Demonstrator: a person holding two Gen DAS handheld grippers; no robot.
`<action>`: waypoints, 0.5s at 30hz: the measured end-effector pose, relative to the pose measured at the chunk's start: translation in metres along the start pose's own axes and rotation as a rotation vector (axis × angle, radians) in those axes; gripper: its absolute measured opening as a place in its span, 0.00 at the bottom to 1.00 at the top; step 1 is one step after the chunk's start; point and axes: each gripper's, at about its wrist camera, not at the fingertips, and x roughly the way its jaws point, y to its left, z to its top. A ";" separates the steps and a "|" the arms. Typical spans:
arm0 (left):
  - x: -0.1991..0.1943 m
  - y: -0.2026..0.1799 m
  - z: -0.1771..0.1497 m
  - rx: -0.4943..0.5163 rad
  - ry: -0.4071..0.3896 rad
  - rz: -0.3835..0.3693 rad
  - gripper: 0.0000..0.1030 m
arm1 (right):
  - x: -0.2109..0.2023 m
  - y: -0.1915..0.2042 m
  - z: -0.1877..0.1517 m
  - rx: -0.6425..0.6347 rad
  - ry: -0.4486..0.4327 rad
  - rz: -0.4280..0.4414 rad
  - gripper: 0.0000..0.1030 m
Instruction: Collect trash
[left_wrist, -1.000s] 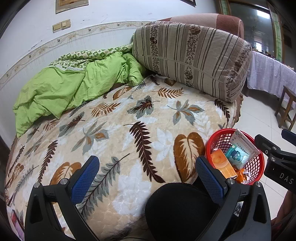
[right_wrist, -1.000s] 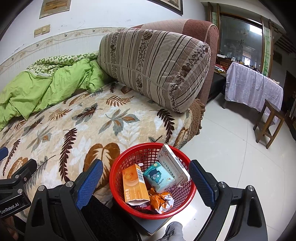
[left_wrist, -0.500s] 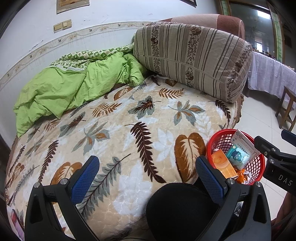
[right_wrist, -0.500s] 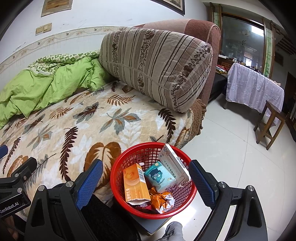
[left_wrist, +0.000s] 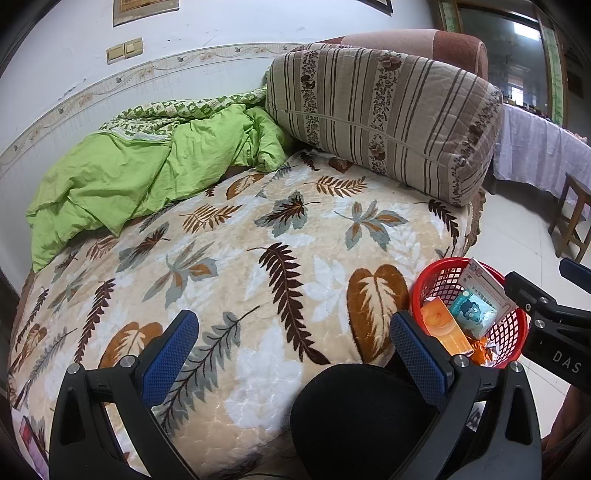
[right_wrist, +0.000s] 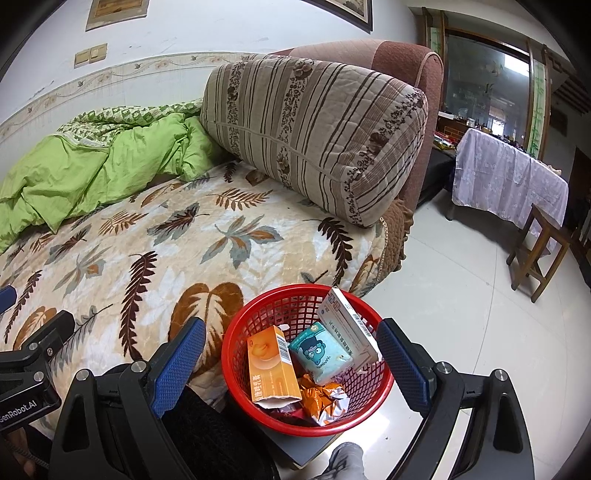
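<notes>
A red mesh basket (right_wrist: 258, 321) stands on a low dark stand beside the bed. It holds an orange carton (right_wrist: 271, 369), a teal tissue pack (right_wrist: 321, 354), a white box (right_wrist: 351, 325) and crumpled orange wrappers (right_wrist: 321, 398). My right gripper (right_wrist: 291, 358) is open and empty, its blue pads either side of the basket. My left gripper (left_wrist: 295, 354) is open and empty above the leaf-patterned bedspread (left_wrist: 240, 258). The basket also shows in the left wrist view (left_wrist: 517, 332) at the right.
A green quilt (left_wrist: 147, 173) is bunched at the back of the bed. A striped cushion (left_wrist: 369, 110) leans on the brown headboard. A cloth-covered table (right_wrist: 509, 177) and a wooden stool (right_wrist: 539, 251) stand on the tiled floor at the right.
Both views have shifted very slightly. Nothing was taken hold of or let go.
</notes>
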 end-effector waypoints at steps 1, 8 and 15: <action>0.000 0.000 0.000 0.001 0.000 -0.001 1.00 | 0.000 0.000 0.000 0.000 0.000 0.000 0.92; 0.001 0.000 0.000 -0.003 0.001 0.002 1.00 | 0.000 0.000 0.000 -0.002 0.000 0.001 0.92; 0.003 0.012 -0.004 -0.046 0.020 0.013 1.00 | 0.004 0.004 0.006 -0.010 -0.005 0.025 0.92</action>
